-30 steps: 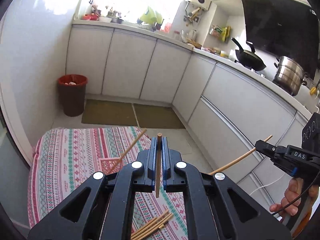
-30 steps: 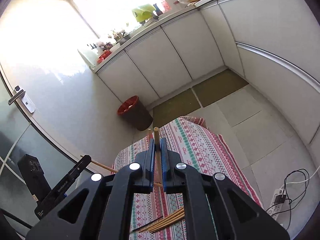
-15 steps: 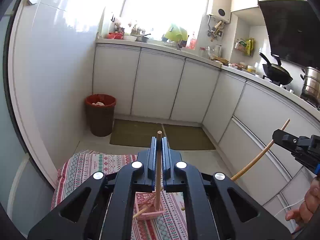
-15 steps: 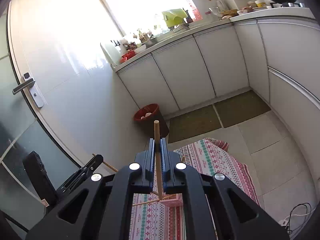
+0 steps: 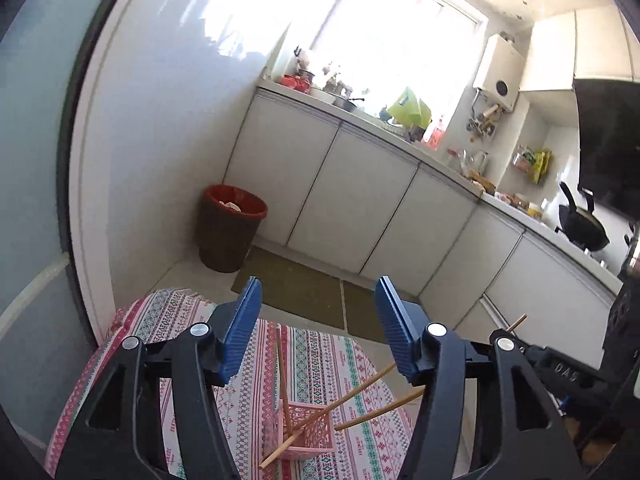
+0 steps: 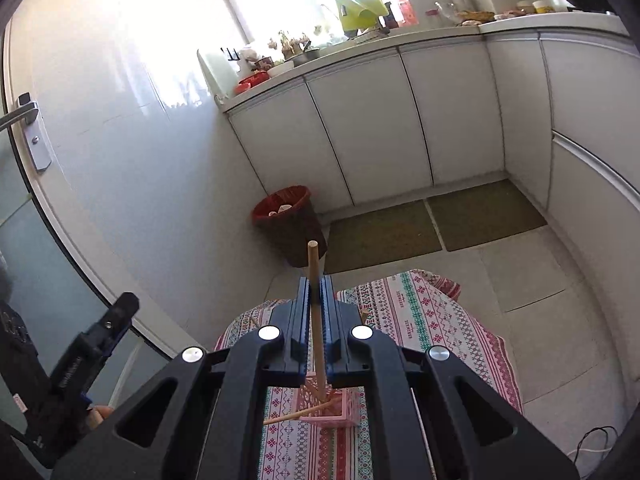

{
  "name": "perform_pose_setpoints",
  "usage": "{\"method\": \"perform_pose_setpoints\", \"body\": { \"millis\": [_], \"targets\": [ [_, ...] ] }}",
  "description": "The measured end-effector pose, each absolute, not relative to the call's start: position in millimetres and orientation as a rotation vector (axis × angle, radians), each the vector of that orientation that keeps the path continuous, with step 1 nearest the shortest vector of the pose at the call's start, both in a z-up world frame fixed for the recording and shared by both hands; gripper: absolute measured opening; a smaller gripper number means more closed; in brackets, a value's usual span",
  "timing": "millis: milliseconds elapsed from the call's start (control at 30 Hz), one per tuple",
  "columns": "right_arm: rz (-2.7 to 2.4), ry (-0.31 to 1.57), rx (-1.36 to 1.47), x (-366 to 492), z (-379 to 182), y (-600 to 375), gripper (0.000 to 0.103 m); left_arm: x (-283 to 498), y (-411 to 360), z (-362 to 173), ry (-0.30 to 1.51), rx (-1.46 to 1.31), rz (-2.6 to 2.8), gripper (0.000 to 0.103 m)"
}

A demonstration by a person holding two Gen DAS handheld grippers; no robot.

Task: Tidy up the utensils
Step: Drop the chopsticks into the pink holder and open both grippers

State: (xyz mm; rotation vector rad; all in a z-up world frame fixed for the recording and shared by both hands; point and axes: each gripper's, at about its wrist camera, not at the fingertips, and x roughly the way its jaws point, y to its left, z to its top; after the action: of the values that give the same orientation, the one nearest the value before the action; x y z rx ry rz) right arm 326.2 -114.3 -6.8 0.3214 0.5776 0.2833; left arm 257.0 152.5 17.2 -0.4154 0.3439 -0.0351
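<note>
White kitchen cabinets line the background. My left gripper has just been opening, nothing between its jaws; below it a chopstick stands in the pink basket. My right gripper clamps another chopstick above that basket.

We see a small pink latticed basket standing upright on the patterned cloth, with thin wooden chopsticks in it. One chopstick stands nearly upright at its left corner; another leans across the rim, its low end poking out in front. A third chopstick is pale wood — upright, above the basket.
</note>
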Motion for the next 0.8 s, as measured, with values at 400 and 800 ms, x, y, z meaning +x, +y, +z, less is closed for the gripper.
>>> {"method": "perform_pose_setpoints", "body": {
  "millis": [400,800],
  "targets": [
    [0.284,0.623,0.241,345.1,-38.2,-75.3,0.011,252.7,178.1,19.5,0.389,-0.44,0.023,0.059],
    [0.23,0.601,0.275,311.8,-24.5,-103.4,0.049,237.0,159.0,30.8,0.423,-0.385,-0.036,0.074]
  ]
}}
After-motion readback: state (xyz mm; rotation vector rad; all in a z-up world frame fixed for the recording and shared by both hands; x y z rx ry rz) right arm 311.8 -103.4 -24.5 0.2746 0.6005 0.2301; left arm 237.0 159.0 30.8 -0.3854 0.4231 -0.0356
